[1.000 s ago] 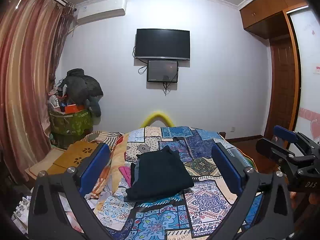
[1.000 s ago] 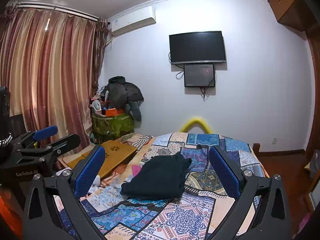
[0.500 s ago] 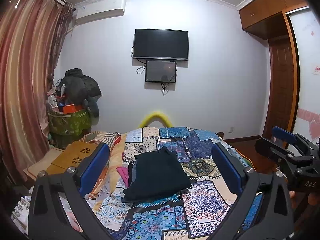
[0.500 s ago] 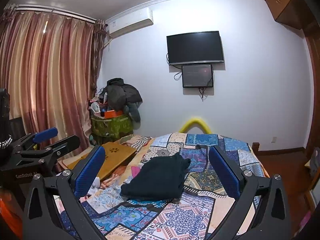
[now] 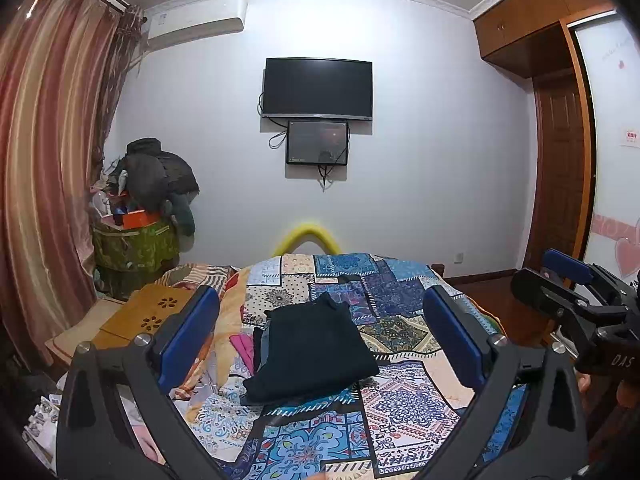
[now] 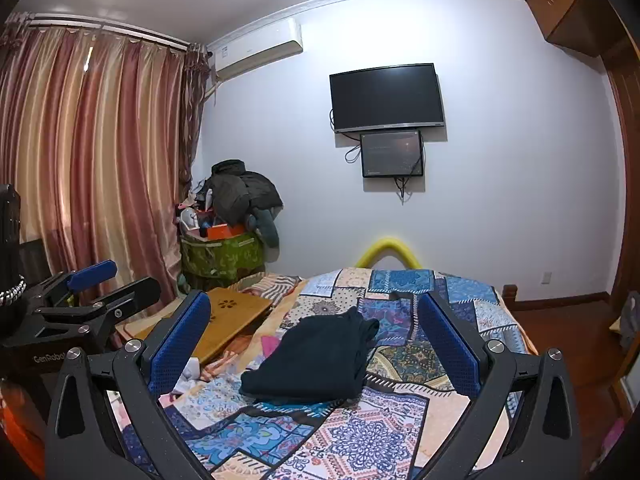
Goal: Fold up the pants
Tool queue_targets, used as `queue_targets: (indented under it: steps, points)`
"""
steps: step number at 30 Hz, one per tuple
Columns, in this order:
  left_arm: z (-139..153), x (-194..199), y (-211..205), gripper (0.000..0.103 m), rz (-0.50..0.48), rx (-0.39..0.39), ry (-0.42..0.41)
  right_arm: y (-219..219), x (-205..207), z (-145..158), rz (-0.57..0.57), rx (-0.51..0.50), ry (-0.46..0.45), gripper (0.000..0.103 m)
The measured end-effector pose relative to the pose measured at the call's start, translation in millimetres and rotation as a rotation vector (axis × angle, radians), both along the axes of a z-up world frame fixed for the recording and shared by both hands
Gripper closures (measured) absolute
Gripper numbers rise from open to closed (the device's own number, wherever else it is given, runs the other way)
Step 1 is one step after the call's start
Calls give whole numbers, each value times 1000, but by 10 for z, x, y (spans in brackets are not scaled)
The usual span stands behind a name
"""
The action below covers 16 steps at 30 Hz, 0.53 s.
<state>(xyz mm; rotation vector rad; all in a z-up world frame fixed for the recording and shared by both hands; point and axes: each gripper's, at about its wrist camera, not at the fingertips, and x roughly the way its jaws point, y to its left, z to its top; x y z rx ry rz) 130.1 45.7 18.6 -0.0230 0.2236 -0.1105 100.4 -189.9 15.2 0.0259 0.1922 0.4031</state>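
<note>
Both grippers, the left gripper [image 5: 320,340] and the right gripper [image 6: 314,338], are held back with jaws wide open and empty, little changed over the last second beyond a slight drift. The dark pants [image 5: 310,350] are left lying as a folded bundle on the patchwork bedspread [image 5: 404,404], so the fold is judged essentially done. "GenRobot" is partly legible on the left gripper and "DAS" on the right.

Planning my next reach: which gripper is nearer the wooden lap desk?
Left. The left gripper is on the lap desk's side of the pants; the right gripper is opposite.
</note>
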Motion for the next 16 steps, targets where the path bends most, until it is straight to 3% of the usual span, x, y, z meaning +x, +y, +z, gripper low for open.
queue_targets:
  steps: [16]
  points:
    - [-9, -16, -15, 0, -18, 5, 7, -4, 6, -9, 0, 2, 7, 0]
